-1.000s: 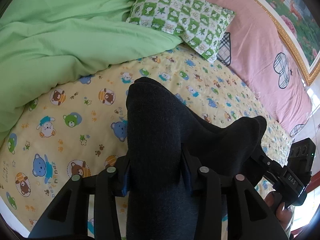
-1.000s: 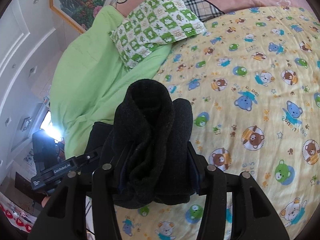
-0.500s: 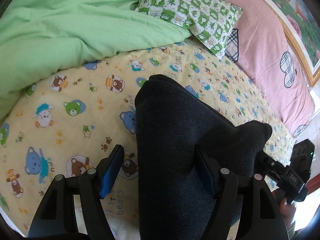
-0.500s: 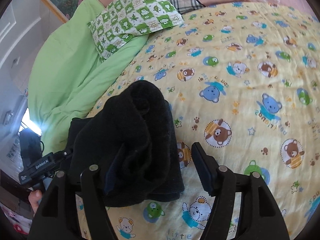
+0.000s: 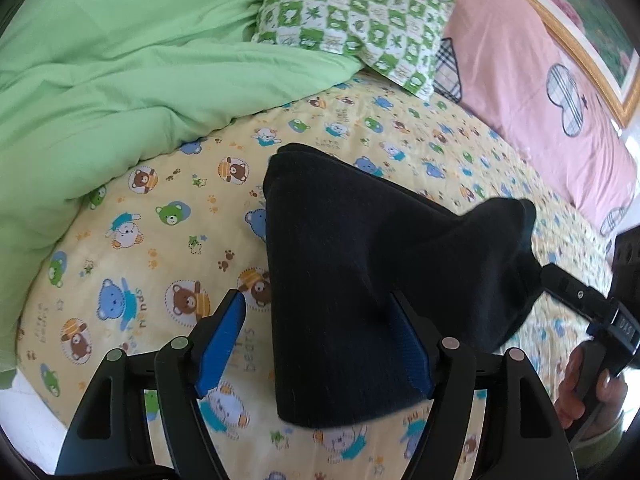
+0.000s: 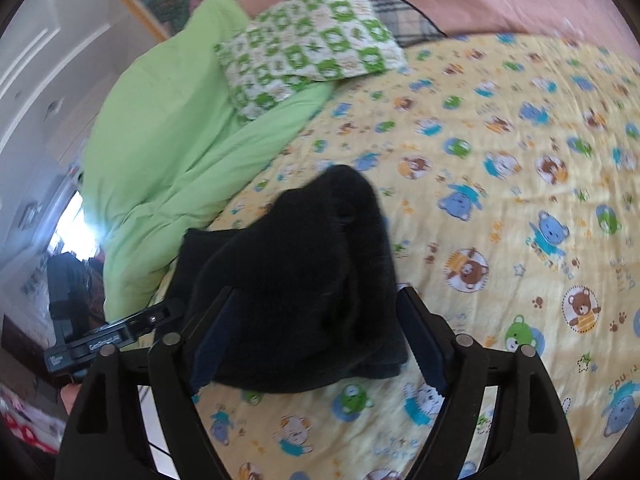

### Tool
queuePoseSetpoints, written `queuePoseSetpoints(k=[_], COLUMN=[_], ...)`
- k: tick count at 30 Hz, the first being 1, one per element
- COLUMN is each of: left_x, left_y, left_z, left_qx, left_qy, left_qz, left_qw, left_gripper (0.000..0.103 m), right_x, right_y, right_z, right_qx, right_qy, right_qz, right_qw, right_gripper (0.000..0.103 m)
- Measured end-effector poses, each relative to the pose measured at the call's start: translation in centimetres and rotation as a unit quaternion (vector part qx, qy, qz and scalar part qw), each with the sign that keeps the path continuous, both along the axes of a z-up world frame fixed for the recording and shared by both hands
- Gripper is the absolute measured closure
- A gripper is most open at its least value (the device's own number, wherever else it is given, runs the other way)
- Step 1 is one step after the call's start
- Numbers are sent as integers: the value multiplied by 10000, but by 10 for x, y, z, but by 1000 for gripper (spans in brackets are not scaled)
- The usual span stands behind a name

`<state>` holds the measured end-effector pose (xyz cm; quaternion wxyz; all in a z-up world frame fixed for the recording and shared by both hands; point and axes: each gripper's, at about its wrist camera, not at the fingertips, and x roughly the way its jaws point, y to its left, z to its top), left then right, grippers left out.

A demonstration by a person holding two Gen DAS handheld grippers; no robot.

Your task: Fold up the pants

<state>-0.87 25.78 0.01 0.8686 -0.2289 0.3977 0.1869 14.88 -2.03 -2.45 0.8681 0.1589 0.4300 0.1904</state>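
Dark pants [image 5: 360, 280], bunched in a thick, soft folded bundle on the bear-print bed sheet [image 5: 160, 240], between the two tools. The knit looks limp, fairly light and non-slippery; it will likely sag wherever unsupported, so corners or a doubled folded edge are the surest places to take hold. Left hand-held gripper [image 5: 320, 344]: fingers spread, cloth lying between them unclamped. Right hand-held gripper [image 6: 316, 340]: likewise spread around the bundle. Beyond: green duvet [image 5: 120, 60], checked pillow [image 5: 352, 20].
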Motion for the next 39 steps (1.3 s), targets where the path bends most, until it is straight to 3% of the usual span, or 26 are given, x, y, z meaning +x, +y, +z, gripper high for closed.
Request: queuePoseSetpoints(k=[5, 16, 26, 39], left_x=[-9, -25, -35, -46], left_y=[-16, -36, -56, -77], left_z=[9, 9, 12, -5], left_qx=[475, 853, 1376, 1492], left_qy=[99, 273, 519, 671], left_qz=[-117, -144, -111, -367], left_qw=[9988, 9959, 9891, 9858], left_gripper=[29, 24, 21, 14], right_x=[-11, -35, -59, -75], right_y=[15, 24, 47, 52], right_z=[13, 27, 31, 21], right_qx=[-408, -640, -1309, -1423], right_qy=[-239, -572, -932, -842], right_qz=[274, 489, 1027, 1306], right_qw=[9985, 9951, 9817, 9775], right_gripper=[16, 15, 9, 6])
